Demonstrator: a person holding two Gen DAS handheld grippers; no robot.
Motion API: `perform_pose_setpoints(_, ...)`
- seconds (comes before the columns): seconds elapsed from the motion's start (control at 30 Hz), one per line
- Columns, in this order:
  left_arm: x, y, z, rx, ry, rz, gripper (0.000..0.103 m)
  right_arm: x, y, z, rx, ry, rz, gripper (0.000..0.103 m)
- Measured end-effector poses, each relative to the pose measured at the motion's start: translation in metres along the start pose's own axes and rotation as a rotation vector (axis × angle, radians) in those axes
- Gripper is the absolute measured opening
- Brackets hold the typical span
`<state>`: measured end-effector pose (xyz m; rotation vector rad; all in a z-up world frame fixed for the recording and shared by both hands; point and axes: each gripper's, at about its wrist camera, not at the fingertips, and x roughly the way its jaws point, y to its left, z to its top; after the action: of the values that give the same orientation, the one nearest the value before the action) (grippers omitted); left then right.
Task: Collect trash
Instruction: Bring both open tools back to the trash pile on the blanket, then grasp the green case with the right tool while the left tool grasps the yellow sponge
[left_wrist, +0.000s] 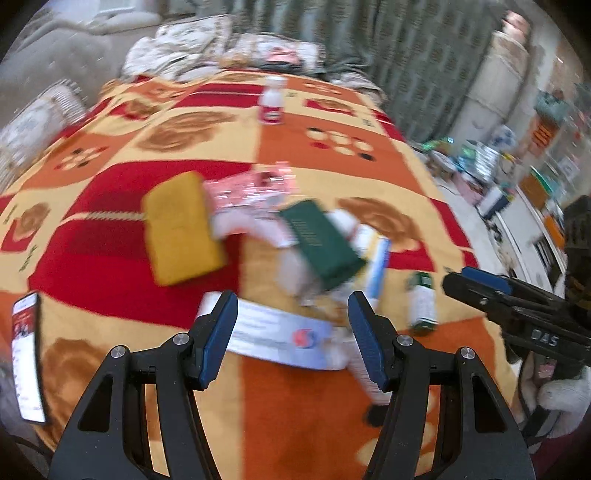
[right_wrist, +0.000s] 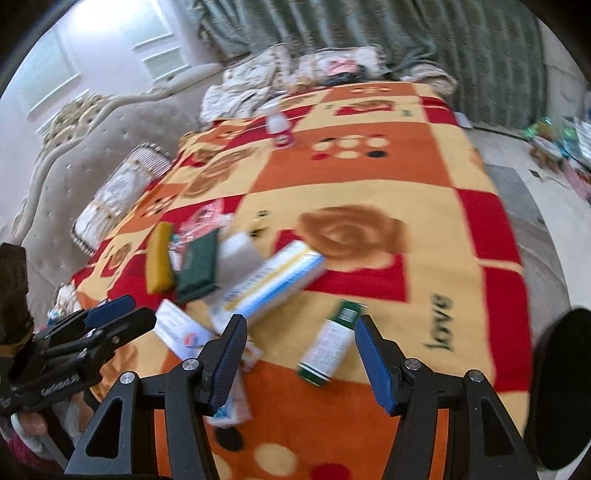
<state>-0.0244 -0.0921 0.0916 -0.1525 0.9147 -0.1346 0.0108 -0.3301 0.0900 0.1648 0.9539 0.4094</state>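
Trash lies in a pile on a bed's patterned blanket (left_wrist: 314, 147): a yellow sponge (left_wrist: 183, 229), a dark green box (left_wrist: 323, 242), a pink wrapper (left_wrist: 251, 184), a white-and-blue carton (right_wrist: 273, 284), a white flat packet (left_wrist: 273, 334) and a small green-and-white box (right_wrist: 328, 343). A white bottle with a red label (left_wrist: 272, 101) stands farther back. My left gripper (left_wrist: 291, 339) is open and empty above the flat packet. My right gripper (right_wrist: 301, 360) is open and empty, just above the small green-and-white box. The view is blurred by motion.
A phone (left_wrist: 27, 356) lies at the blanket's left edge. Pillows (right_wrist: 122, 192) and a padded headboard (right_wrist: 74, 147) are on the left, bedding (left_wrist: 221, 48) and green curtains (right_wrist: 406, 29) at the back. Cluttered floor and shelves (left_wrist: 517, 177) lie to the right.
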Motion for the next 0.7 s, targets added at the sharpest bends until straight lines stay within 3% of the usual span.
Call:
perform_pose_setpoints(0.33, -0.001, 0.071, 0.008, -0.124, -0.005, 0.043, 0.061, 0.058, 0.074, 0.033, -0.178, 0.053, 0.041, 0.058)
perform_pose_setpoints(0.6, 0.01, 0.095, 0.021, -0.18, -0.008, 0.005, 0.061, 0.1, 0.11, 0.043, -0.33, 0.126, -0.035, 0.058)
perform_pose_setpoints(0.7, 0.021, 0.097, 0.029, -0.196, -0.011, -0.019, 0.061, 0.108, 0.109, 0.043, -0.346, 0.125, -0.067, 0.051)
